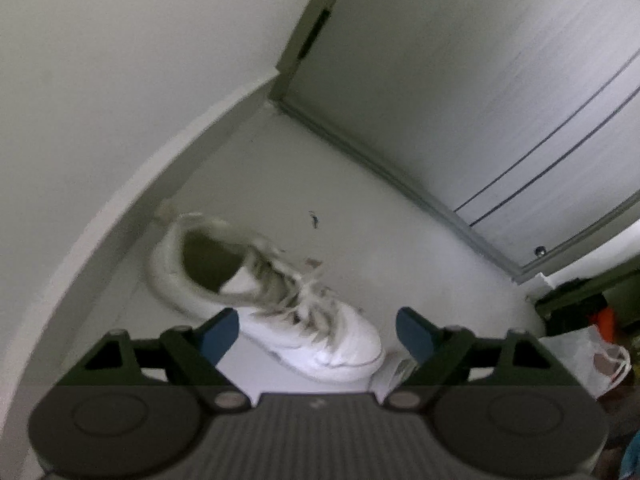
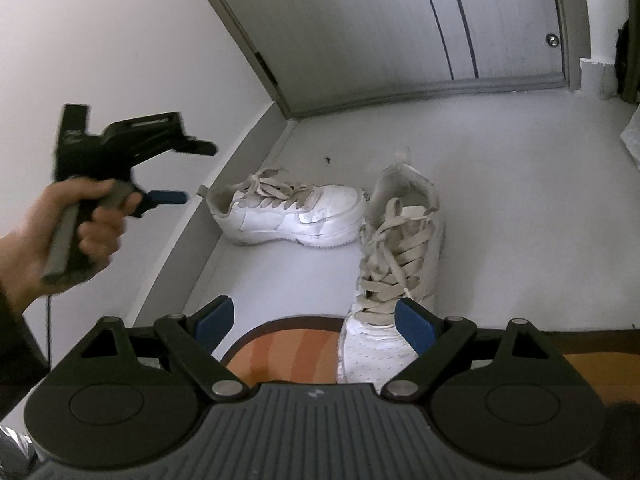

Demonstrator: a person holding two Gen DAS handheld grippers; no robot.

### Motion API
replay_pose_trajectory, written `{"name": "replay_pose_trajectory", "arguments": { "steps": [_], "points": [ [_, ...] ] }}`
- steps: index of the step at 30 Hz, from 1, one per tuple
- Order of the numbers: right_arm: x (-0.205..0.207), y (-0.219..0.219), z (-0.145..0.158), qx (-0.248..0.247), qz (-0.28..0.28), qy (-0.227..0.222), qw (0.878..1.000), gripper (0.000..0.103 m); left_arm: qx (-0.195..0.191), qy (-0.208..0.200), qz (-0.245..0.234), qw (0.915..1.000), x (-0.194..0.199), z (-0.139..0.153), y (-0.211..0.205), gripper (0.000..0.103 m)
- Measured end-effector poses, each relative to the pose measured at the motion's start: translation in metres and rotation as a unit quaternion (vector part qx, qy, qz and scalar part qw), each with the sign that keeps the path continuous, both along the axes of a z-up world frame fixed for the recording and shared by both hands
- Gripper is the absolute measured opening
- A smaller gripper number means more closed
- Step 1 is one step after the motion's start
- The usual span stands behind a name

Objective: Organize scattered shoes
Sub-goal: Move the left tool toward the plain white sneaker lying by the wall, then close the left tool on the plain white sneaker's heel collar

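Note:
Two white sneakers with grey laces lie on the pale floor. The first sneaker (image 2: 292,212) (image 1: 272,304) lies along the baseboard, toe to the right. The second sneaker (image 2: 396,264) points toward me, its toe resting on an orange striped mat (image 2: 288,356). My left gripper (image 1: 316,332) is open and empty, hovering over the first sneaker; it also shows in the right wrist view (image 2: 188,176), held at the left above that shoe's heel. My right gripper (image 2: 316,320) is open and empty, just above the second sneaker's toe.
A white wall and grey baseboard (image 2: 224,184) run along the left. A grey door (image 2: 400,32) closes off the far side. A plastic bag (image 1: 592,356) and dark clutter (image 1: 580,304) sit at the right in the left wrist view.

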State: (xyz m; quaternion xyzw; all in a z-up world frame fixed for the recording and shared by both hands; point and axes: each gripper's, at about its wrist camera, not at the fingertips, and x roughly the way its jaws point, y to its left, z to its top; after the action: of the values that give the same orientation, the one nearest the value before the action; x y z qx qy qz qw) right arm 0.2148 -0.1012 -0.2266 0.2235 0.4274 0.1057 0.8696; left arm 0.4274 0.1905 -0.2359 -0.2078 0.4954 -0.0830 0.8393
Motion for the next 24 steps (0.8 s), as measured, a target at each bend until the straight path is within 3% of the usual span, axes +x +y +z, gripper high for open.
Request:
{"name": "replay_pose_trajectory", "arguments": {
  "steps": [1, 3, 10, 14, 17, 20, 22, 24],
  "points": [
    [0.001, -0.007, -0.001, 0.019, -0.007, 0.006, 1.000, 0.091, -0.001, 0.006, 0.000, 1.0000, 0.006, -0.005, -0.003, 0.080],
    [0.001, -0.016, -0.002, 0.035, -0.017, 0.007, 0.999, 0.091, 0.018, 0.018, 0.003, 0.9997, 0.017, -0.016, -0.010, 0.064],
    [0.002, -0.033, -0.003, 0.051, -0.039, 0.000, 0.998, 0.091, 0.052, 0.024, -0.022, 0.9981, 0.034, -0.032, -0.031, 0.062],
    [0.002, -0.034, -0.004, 0.048, -0.045, -0.004, 0.998, 0.091, 0.100, 0.032, -0.025, 0.9942, 0.037, -0.044, -0.040, 0.045],
    [-0.001, -0.035, -0.002, 0.048, -0.052, -0.012, 0.997, 0.091, 0.108, 0.025, -0.032, 0.9933, 0.034, -0.051, -0.045, 0.042],
    [-0.002, -0.036, -0.002, 0.064, -0.058, -0.015, 0.996, 0.091, 0.133, 0.021, -0.011, 0.9908, 0.030, -0.055, -0.048, 0.011],
    [-0.003, -0.038, -0.001, 0.068, -0.061, -0.017, 0.996, 0.091, 0.115, 0.003, 0.013, 0.9933, 0.021, -0.049, -0.042, 0.010],
    [-0.004, -0.038, -0.001, 0.066, -0.060, -0.018, 0.996, 0.091, 0.120, -0.016, 0.014, 0.9925, 0.014, -0.040, -0.039, 0.010]
  ]
}}
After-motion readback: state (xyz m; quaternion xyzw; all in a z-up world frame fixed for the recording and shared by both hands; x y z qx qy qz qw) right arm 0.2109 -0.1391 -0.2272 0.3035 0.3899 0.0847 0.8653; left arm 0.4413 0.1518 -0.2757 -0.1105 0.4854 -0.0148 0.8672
